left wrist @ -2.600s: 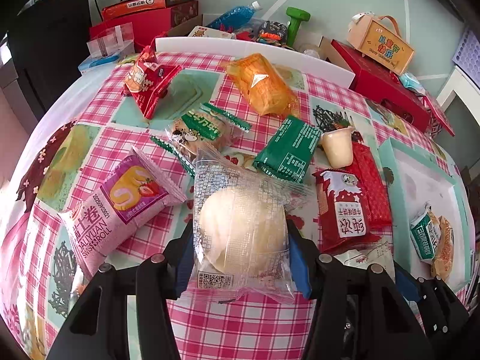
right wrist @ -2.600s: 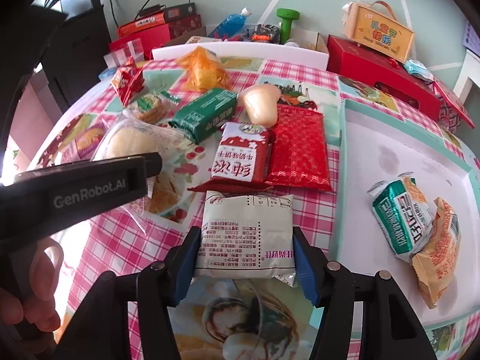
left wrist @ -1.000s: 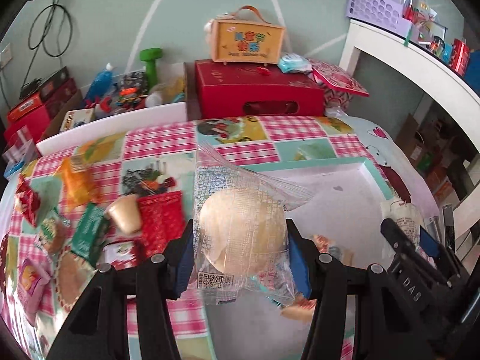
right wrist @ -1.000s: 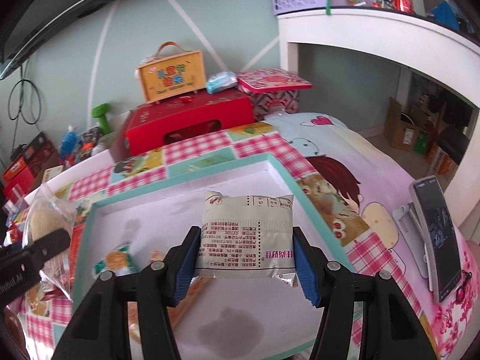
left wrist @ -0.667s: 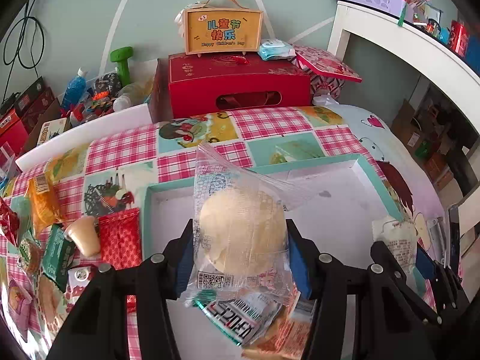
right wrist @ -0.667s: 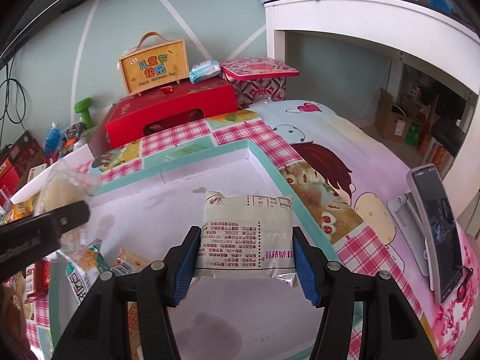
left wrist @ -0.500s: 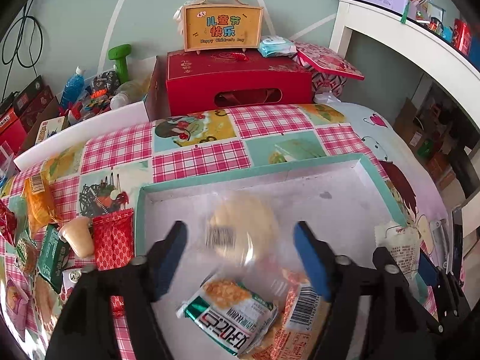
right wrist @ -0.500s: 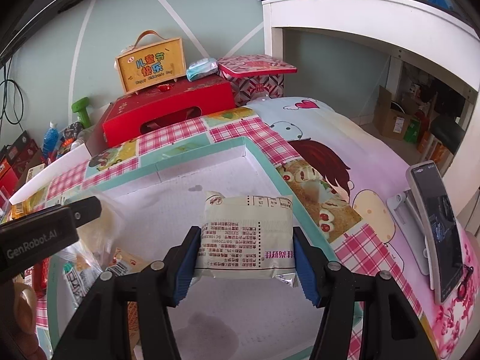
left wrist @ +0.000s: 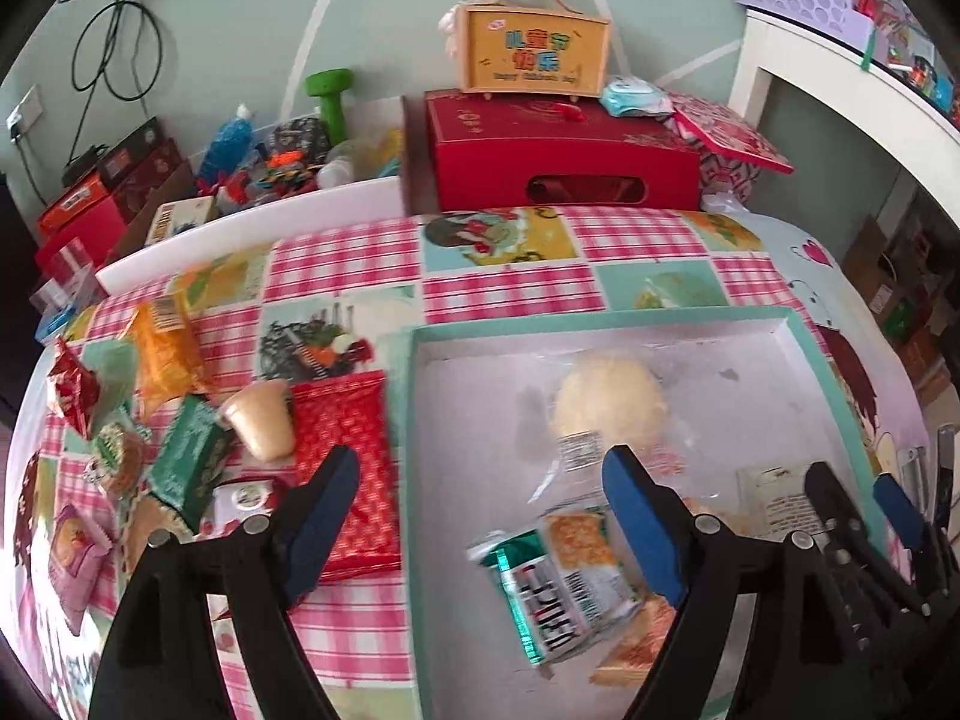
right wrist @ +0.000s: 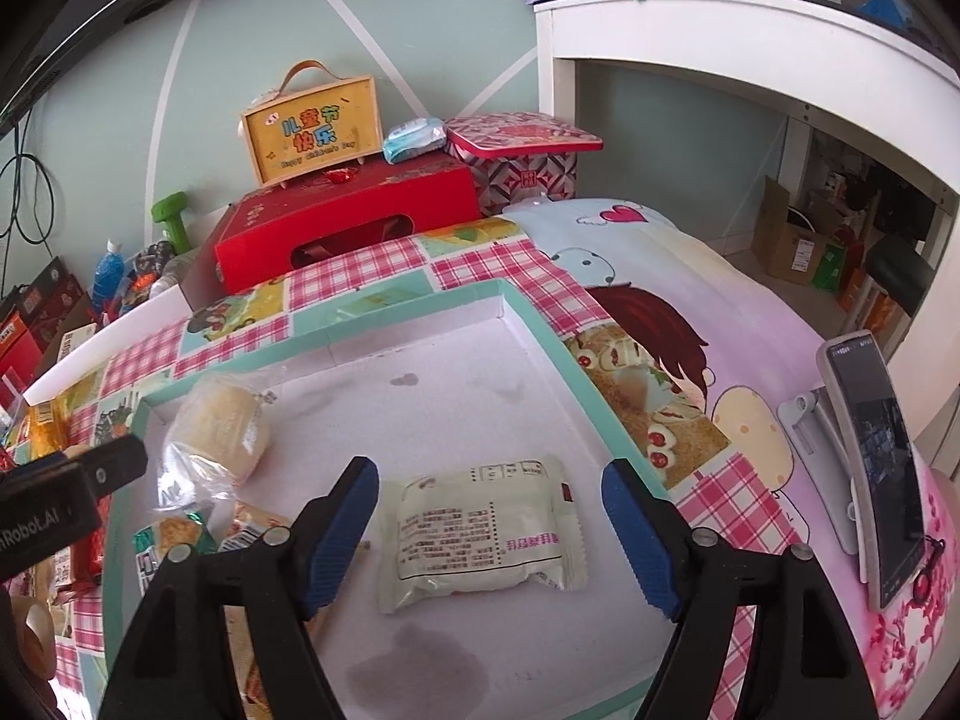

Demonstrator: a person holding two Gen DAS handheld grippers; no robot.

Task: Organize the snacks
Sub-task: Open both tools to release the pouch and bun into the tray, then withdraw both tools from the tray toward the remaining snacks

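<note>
Your bench wears a pink checked cloth (left wrist: 498, 291) under a pale green wall, with red boxes stacked behind. Far to the left of your left gripper (left wrist: 480, 516) the loose snacks wait: an orange pack (left wrist: 165, 348), a green pack (left wrist: 189, 459), a cup (left wrist: 261, 426) and a flat red pack (left wrist: 348, 462), the last lying just beside the left finger, long axis running away from you. That gripper's jaws are opening with nothing between the pads; the bun (left wrist: 606, 405) lies ahead of it in the tray (left wrist: 807, 348), beyond the right finger's tip. Nearer you, below the gripper, sit a green-and-orange pack (left wrist: 564, 576) and another under it. Further right, your right gripper (right wrist: 489, 531) is opening too: the white pack (right wrist: 480, 540) lies flat on the tray floor between the fingers, clear of both pads, long axis across the gap. The left hand is the nearer one to the remaining snacks, so I'd send it back leftward first.
</note>
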